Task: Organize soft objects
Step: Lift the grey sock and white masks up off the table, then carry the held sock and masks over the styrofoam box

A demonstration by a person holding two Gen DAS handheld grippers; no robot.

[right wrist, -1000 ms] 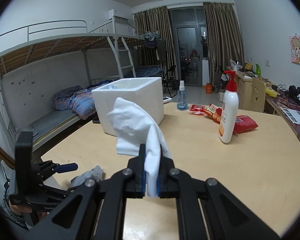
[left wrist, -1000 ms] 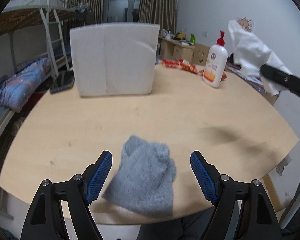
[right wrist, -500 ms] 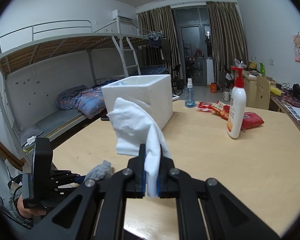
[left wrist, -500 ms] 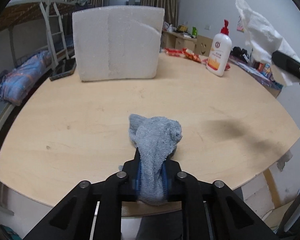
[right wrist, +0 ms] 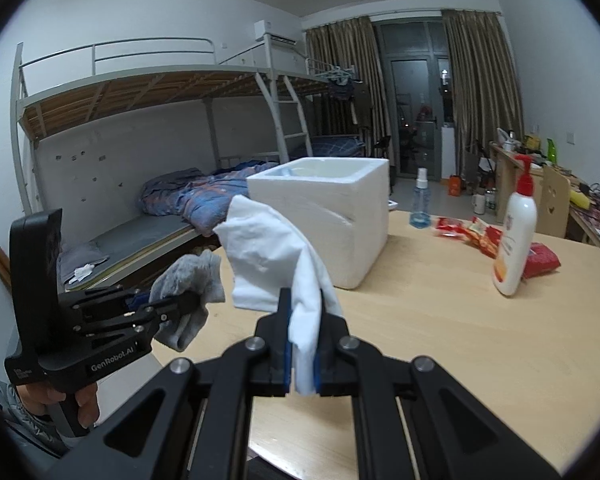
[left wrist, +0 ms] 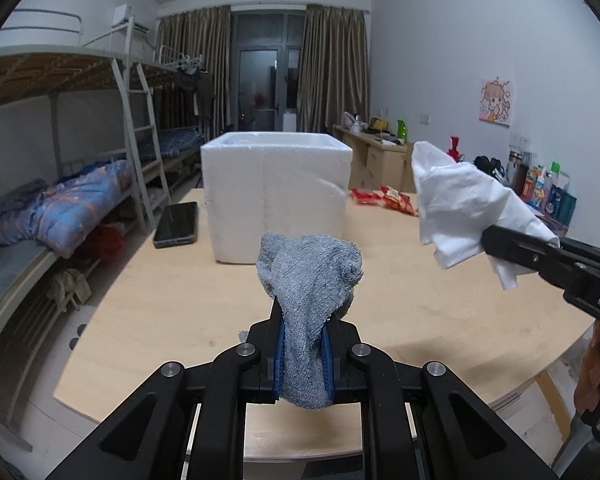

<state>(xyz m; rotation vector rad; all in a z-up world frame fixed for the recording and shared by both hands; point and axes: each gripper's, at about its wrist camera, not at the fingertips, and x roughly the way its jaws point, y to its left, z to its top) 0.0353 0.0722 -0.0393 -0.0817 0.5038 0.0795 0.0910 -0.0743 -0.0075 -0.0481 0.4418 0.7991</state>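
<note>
Grey sock [left wrist: 308,280], white cloth [left wrist: 460,208]: one each

bare tabletop [left wrist: 188,300] ahead, foam box [left wrist: 276,196] blocking centre, lotion bottle [right wrist: 514,240] and snack packets [right wrist: 472,234] right

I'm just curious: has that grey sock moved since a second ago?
Yes. The grey sock lay flat on the table; now the left gripper pinches it, lifted off the wood toward the white foam box.
</note>
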